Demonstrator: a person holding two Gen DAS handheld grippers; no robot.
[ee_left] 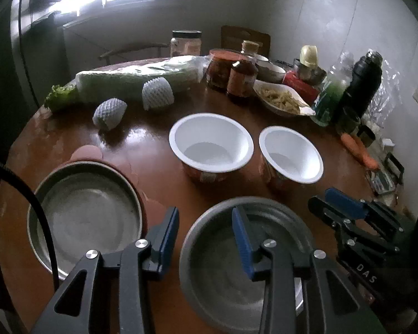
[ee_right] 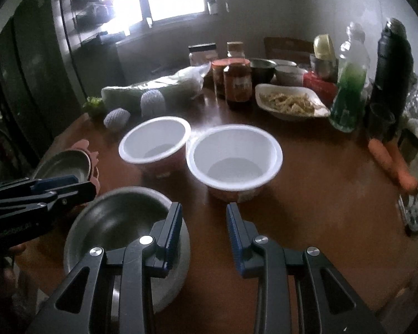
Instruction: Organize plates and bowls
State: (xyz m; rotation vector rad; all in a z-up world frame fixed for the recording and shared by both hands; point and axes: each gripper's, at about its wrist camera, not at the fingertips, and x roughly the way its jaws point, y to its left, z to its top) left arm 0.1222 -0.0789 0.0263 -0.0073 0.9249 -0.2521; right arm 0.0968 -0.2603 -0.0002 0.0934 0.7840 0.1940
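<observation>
Bowls sit in two pairs on the round wooden table: two white bowls, the left one and the right one, stand side by side mid-table, and nearer the grippers lie a left metal bowl and a right metal bowl. The left gripper hangs with jaws apart, straddling the right metal bowl's near-left rim; the right gripper, likewise spread and empty, has one finger over that bowl's right edge. Only the left wrist view shows the left metal bowl whole; from the right wrist it is half hidden behind the left gripper, and a pinkish thing under it is too blurred to name.
</observation>
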